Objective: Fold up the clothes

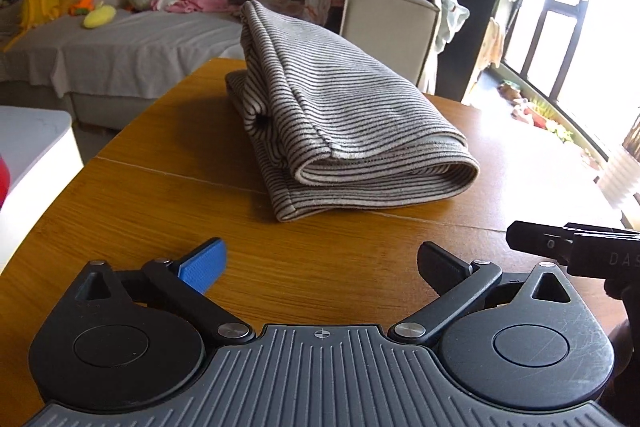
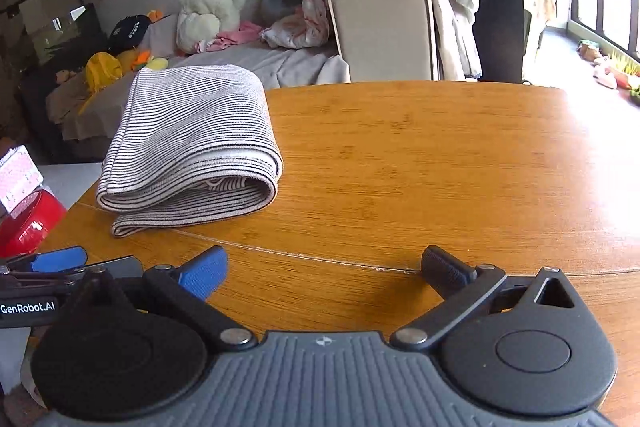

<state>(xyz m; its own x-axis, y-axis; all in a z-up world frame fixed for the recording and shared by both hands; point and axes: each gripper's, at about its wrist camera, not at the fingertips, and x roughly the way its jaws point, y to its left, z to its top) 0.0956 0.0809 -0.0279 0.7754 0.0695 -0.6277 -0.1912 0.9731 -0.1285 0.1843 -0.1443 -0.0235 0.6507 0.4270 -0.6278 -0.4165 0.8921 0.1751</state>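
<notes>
- Wooden table (image 2: 420,155): rounded edge, warm orange grain, a thin seam running across the top.
- Striped garment (image 1: 340,119): soft knit in fine black-and-white stripes, folded into a thick, rounded bundle lying on the table, ahead of both grippers and touching neither.
- Left gripper (image 1: 322,267): black ribbed body, one blue textured pad, jaws spread wide with nothing between.
- Right gripper (image 2: 324,271): same build, jaws likewise wide apart over bare wood.

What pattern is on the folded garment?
Thin dark stripes on a pale ground; the garment shows best in the left wrist view.
</notes>
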